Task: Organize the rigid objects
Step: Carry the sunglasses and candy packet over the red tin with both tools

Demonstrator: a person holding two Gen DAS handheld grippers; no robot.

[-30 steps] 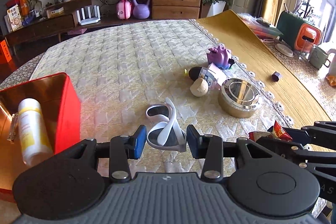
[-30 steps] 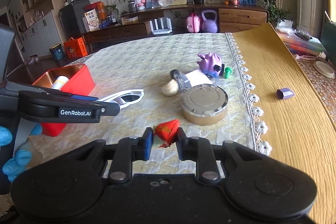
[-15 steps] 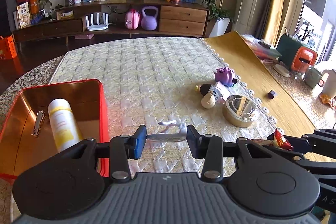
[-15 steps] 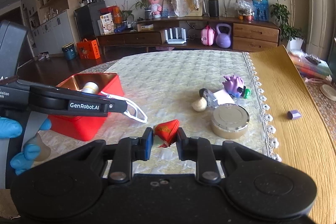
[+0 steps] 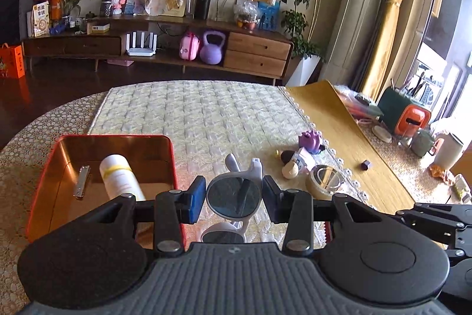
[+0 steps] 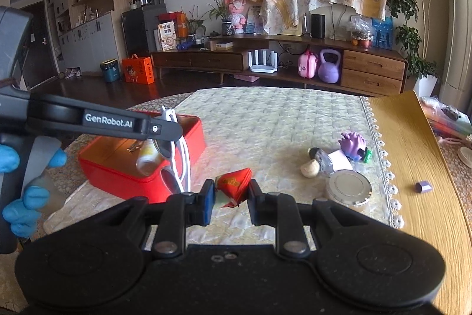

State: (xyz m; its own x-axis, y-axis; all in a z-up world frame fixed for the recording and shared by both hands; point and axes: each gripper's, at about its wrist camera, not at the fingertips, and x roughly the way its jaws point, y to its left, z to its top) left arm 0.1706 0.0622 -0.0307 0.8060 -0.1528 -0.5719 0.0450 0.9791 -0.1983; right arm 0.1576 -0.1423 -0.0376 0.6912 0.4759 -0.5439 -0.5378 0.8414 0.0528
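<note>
Your left gripper (image 5: 233, 195) was clamped on the white-framed sunglasses (image 5: 233, 197), lifted clear of the quilted cloth, with their long axis hanging top to bottom so one dark lens sat between the pads and the other dangled below. The open red tin (image 5: 115, 164) lay at about ten o'clock from those fingers, beside them rather than under, already holding a smooth white bottle (image 5: 119, 176). Your right gripper (image 6: 228, 197) pinched a crinkly red packet (image 6: 233, 185).

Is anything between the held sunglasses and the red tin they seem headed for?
Nothing visible. The left gripper holds the sunglasses beside the open red tin; only a bottle and a clip lie inside.
</note>
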